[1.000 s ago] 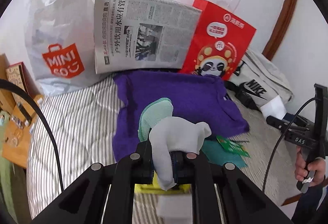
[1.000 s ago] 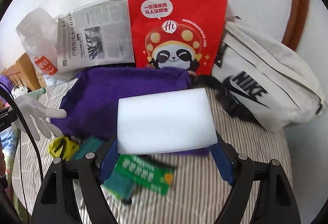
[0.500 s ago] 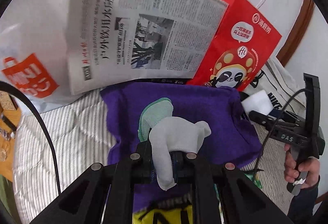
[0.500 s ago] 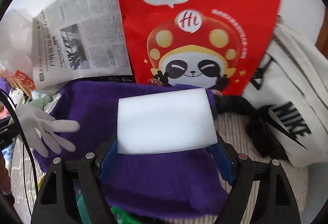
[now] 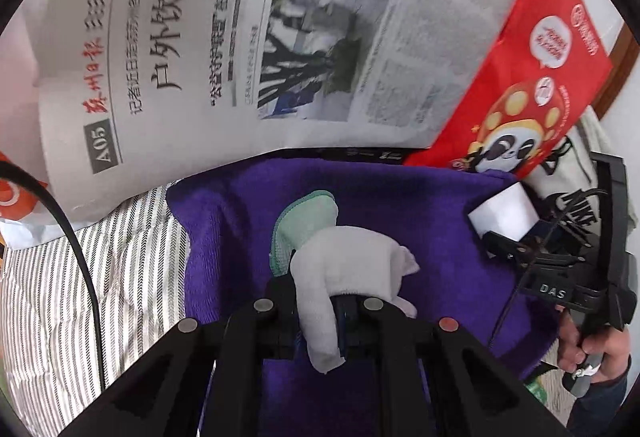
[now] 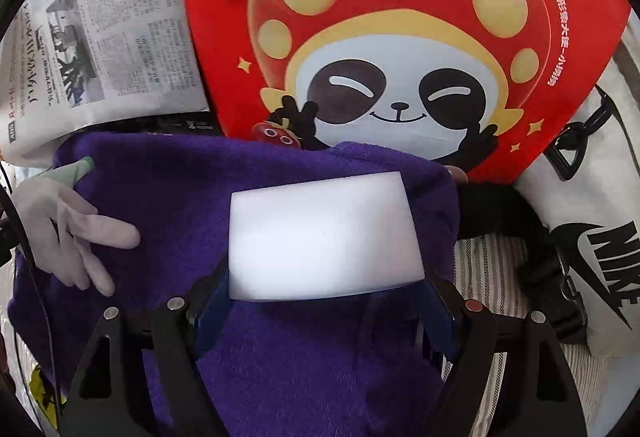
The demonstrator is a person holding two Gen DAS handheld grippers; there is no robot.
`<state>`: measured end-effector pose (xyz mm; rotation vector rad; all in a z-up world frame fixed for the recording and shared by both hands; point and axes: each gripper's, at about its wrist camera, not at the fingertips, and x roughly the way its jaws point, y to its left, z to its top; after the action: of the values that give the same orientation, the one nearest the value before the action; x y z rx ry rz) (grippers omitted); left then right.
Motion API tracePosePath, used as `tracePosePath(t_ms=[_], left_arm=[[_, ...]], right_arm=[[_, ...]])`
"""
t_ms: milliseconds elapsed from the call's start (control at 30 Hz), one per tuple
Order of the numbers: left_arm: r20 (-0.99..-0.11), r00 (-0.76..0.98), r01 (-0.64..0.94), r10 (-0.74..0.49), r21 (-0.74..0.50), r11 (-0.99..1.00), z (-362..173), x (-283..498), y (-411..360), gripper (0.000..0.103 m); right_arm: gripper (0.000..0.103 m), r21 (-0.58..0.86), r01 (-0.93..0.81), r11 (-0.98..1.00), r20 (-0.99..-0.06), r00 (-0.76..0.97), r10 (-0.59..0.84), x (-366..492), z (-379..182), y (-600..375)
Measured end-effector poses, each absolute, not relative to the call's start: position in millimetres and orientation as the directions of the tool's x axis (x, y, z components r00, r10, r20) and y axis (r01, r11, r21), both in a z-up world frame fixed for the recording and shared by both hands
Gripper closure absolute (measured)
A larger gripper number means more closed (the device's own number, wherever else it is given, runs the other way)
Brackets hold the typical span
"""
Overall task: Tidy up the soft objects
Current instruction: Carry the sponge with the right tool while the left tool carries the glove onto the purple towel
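Observation:
My left gripper is shut on a white glove with a green cuff and holds it over a purple towel spread on the striped bed. The glove's fingers hang at the left of the right wrist view. My right gripper is shut on a white sponge block and holds it over the same towel. The right gripper and its sponge show at the right of the left wrist view.
A newspaper, a red panda paper bag and a white Nike bag lean against the wall behind the towel. Striped bedding lies to the left. A yellow item peeks out at the towel's near-left edge.
Both grippers have moved forward toward the wall, over the purple towel. The newspaper and red bag loom larger. The glove and the sponge stay gripped.

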<state>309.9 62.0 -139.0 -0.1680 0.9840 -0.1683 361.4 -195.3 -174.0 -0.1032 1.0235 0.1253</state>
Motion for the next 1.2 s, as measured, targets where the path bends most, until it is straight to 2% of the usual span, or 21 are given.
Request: tracePosePath(t_ms=[200,467,533,600,800,967,1067,1200], left_arm=[[-0.833,0.528,0.062,-0.163,-0.153,0.986,-153,319,56,0.090],[-0.847,0.506,0.061,-0.163,-0.153,0.986,-166,322,51,0.089],[-0.851,0.499,0.066,-0.163,-0.150,0.986,-166,322,52,0.079],[-0.857,0.489,0.069,-0.161,-0.146,0.987,-168,324,49,0.055],[-0.868,0.468,0.061,-0.164,-0.153,0.986,-170,311,47,0.045],[-0.880,0.446,0.070,-0.162,-0.147,0.987,-164,299,44,0.038],[-0.887,0.445,0.069,-0.123,-0.102,0.992,-157,288,42,0.038],[-0.879,0.460,0.071,-0.126,-0.105,0.992,-140,266,48,0.038]], right_arm=[[0.022,-0.030,-0.164,0.986,-0.867,0.495,0.056,369,-185,-193],[0.021,-0.041,-0.196,0.980,-0.886,0.461,0.055,376,-197,-193],[0.018,-0.058,-0.214,0.975,-0.887,0.459,0.048,378,-200,-191],[0.014,-0.039,-0.227,0.973,-0.896,0.439,0.067,378,-201,-190],[0.013,-0.066,-0.235,0.970,-0.907,0.419,0.040,362,-200,-183],[0.011,-0.022,-0.208,0.978,-0.910,0.409,0.067,345,-191,-192],[0.011,0.014,-0.198,0.980,-0.907,0.411,0.096,326,-183,-197],[0.011,0.012,-0.176,0.984,-0.891,0.444,0.090,294,-168,-203]])
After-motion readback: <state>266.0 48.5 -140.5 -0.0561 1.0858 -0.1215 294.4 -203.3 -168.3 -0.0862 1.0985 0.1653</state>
